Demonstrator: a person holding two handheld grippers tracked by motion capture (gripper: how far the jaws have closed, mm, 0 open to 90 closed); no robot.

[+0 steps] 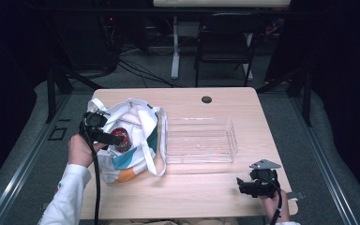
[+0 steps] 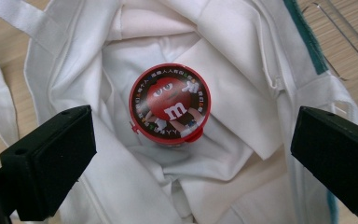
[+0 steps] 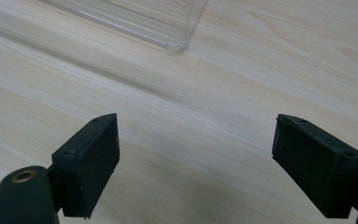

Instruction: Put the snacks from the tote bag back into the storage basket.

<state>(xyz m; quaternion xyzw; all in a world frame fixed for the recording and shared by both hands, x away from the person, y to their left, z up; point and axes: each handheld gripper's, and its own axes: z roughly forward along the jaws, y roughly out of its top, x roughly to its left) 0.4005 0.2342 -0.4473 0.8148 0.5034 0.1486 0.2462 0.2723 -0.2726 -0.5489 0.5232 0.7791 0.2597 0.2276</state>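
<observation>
Right now the left gripper (image 2: 193, 154) is hanging over the mouth of a white tote bag (image 2: 242, 56), with its two black jaws spread wide apart and gripping nothing. Between them, down inside the bag, a round red-lidded candy tub (image 2: 169, 103) is sitting upright on the folded white cloth, its lid facing the camera and showing a red cartoon figure with a white letter m. Neither jaw is touching the tub; both are standing well out to either side of it, above the bag's fabric. From the high view the left gripper (image 1: 104, 133) is hovering at the bag's (image 1: 136, 161) left edge, and the tub (image 1: 122, 139) is peeking out of the opening just beside it.

Over at the near right corner of the wooden table (image 1: 201, 192), the right gripper (image 1: 249, 186) is idling low above the bare wood, its jaws likewise standing wide apart and holding nothing. A clear plastic tray (image 1: 199, 140) is lying between the two grippers, just beside the bag, and its corner (image 3: 177, 44) is showing beyond the right gripper's (image 3: 196, 154) jaws.
</observation>
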